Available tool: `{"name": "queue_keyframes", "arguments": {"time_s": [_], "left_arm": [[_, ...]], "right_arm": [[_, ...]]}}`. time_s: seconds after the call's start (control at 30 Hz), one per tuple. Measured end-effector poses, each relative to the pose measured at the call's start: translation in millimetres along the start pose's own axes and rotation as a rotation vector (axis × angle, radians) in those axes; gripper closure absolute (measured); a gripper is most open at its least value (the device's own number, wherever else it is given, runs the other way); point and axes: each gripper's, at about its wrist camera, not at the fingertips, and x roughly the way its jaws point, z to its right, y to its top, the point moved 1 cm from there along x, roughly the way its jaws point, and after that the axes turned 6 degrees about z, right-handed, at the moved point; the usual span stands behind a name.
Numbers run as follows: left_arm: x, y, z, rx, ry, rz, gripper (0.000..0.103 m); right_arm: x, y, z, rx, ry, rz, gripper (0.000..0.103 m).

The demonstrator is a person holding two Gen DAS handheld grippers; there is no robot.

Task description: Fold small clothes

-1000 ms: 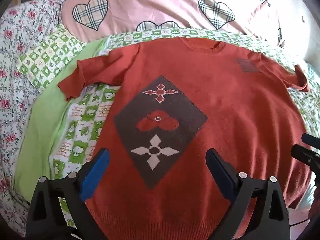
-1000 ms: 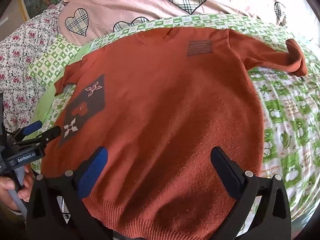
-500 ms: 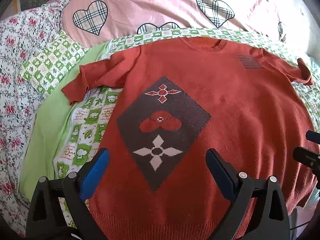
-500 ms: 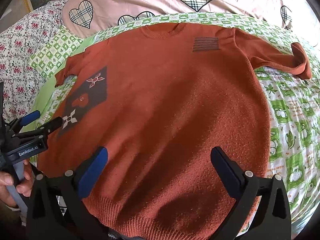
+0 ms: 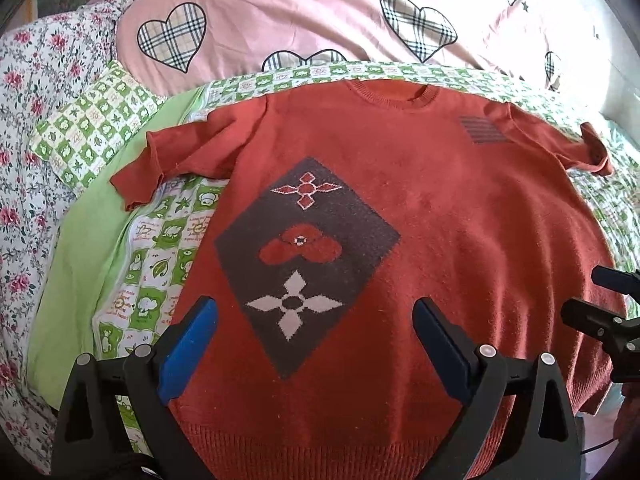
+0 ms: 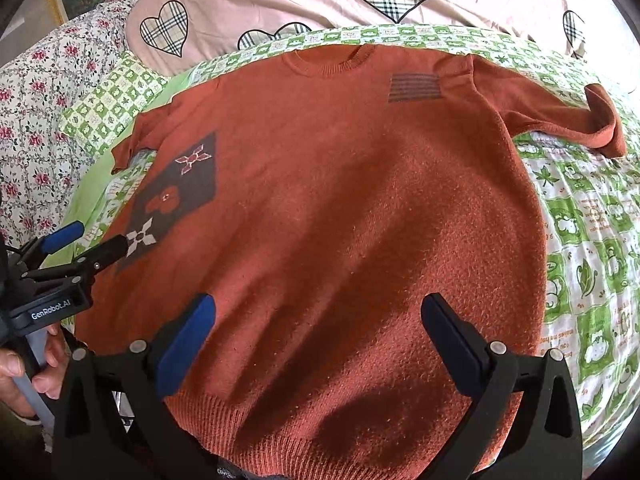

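Note:
An orange-red knitted sweater (image 5: 460, 216) lies flat, front up, on the bed, with a dark diamond patch (image 5: 308, 264) on its left front and both short sleeves spread out. It also fills the right wrist view (image 6: 340, 208). My left gripper (image 5: 314, 322) is open and empty, hovering over the lower left part near the hem. My right gripper (image 6: 320, 320) is open and empty over the lower right part. Each gripper shows at the edge of the other's view: the right gripper (image 5: 600, 312) and the left gripper (image 6: 84, 244).
The sweater rests on a green-and-white checked sheet (image 6: 580, 240). A pink duvet with plaid hearts (image 5: 320, 20) lies behind the collar. A floral bedcover (image 5: 24, 160) and a checked pillow (image 5: 92, 120) are at the left.
Both grippers have drawn back and up a little, so the sweater sits slightly lower and fuller in both views. Both stay open. The sweater has not moved.

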Motion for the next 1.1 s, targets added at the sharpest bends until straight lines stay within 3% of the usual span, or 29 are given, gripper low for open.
{"name": "queue_keyframes", "arguments": {"time_s": [1.1], "left_arm": [[0.7, -1.4, 5.7, 0.011, -0.028, -0.004, 0.004]], "right_arm": [[-3.0, 2.3, 2.7, 0.019, 0.011, 0.006, 0.001]]}}
